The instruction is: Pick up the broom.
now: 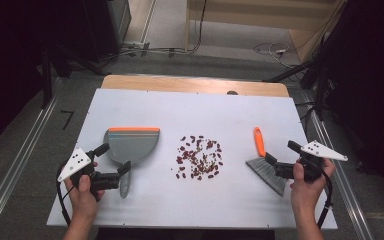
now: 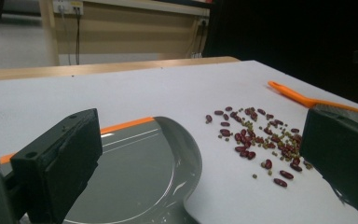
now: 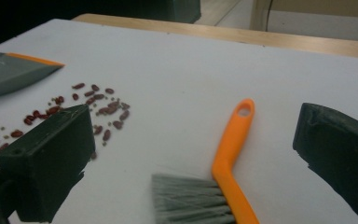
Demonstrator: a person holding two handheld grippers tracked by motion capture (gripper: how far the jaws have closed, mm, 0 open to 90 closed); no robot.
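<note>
A grey dustpan [image 1: 132,142] with an orange lip lies on the left of the white board [image 1: 190,107]. My left gripper [image 1: 115,158] stands open around the pan's rear, near its handle. In the left gripper view the dustpan [image 2: 135,172] lies between the jaws of the left gripper [image 2: 198,163] without touching them. A scatter of red beans and small green ones [image 1: 200,157] sits mid-board. At the right lies a brush [image 1: 261,157] with an orange handle and grey bristles. My right gripper [image 1: 281,153] is open beside its head. In the right gripper view the brush [image 3: 228,154] lies between the spread jaws of the right gripper [image 3: 191,163].
The board rests on a wooden table whose far edge [image 1: 195,85] shows behind it. Metal rails [image 1: 15,165] run along both sides on the floor. Cables [image 1: 275,49] lie on the floor beyond, with dark stands at both back corners.
</note>
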